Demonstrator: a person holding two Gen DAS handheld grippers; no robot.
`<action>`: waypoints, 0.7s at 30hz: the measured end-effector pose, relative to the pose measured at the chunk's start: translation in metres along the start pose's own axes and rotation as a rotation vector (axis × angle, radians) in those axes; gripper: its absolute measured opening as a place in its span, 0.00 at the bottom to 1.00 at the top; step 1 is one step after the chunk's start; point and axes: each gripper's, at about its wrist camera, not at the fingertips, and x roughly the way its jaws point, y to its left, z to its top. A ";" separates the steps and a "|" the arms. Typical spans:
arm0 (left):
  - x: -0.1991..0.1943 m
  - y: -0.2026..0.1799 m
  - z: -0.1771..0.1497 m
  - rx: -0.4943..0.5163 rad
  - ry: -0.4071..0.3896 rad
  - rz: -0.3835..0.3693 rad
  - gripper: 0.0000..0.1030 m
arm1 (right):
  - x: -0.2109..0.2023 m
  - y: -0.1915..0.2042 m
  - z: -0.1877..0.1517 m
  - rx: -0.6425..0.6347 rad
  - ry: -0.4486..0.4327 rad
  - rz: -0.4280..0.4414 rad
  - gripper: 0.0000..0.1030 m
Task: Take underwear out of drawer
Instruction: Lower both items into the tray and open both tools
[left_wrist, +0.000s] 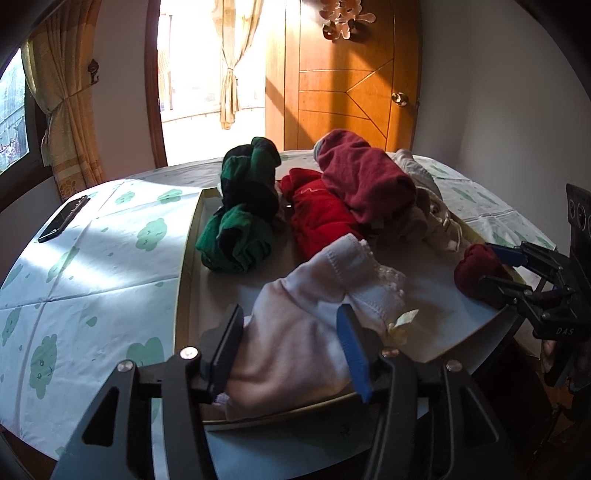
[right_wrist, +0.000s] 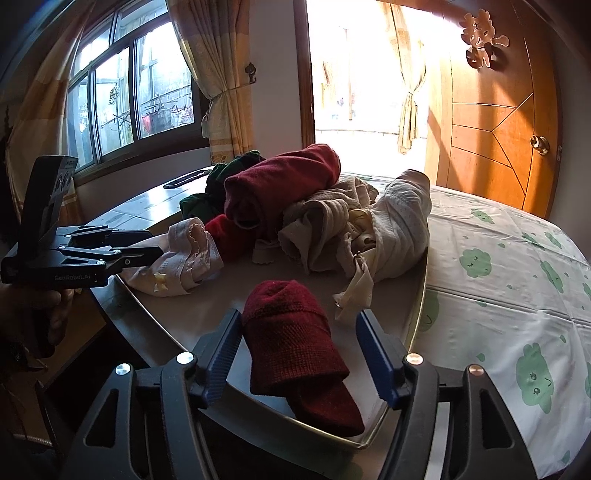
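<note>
Pink-white underwear roll (left_wrist: 295, 332) sits between the left gripper (left_wrist: 291, 354) fingers, both pads pressed against the cloth, so clenched on it; roll lies at the near edge of the drawer (left_wrist: 192, 236), a shallow tray resting on the bed (left_wrist: 92, 258); small yellow bow (left_wrist: 400, 325) on its hem, just beside the blue finger pad; right gripper (right_wrist: 299, 354) has its fingers spread around a dark red knit roll (right_wrist: 295, 350); left pad touches the cloth, right pad stands apart from it, so released, not gripping; this roll lies at the drawer's near corner in the right wrist view; farther in, a bright red roll (left_wrist: 317, 218) beside a green and black roll (left_wrist: 243, 218); a maroon roll (left_wrist: 365, 181) rests on top of the red one; cream and beige garments (right_wrist: 362, 229) heaped just beside the maroon, loosely bunched; sheet printed with green clouds covers the bed around the drawer; black phone (left_wrist: 62, 218) lies on the sheet, well apart from the drawer; far back, wooden door (left_wrist: 347, 85) with brass knob, tied curtains (left_wrist: 229, 74), bright doorway.
</note>
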 end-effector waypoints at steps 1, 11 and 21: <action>-0.001 -0.001 -0.001 0.001 -0.002 0.001 0.55 | -0.001 0.001 0.000 0.000 -0.001 0.000 0.64; -0.012 -0.011 -0.006 0.001 -0.021 -0.006 0.73 | -0.009 0.009 -0.003 -0.006 -0.011 0.005 0.65; -0.026 -0.020 -0.011 0.003 -0.036 -0.021 0.74 | -0.020 0.009 -0.010 0.001 -0.017 0.001 0.65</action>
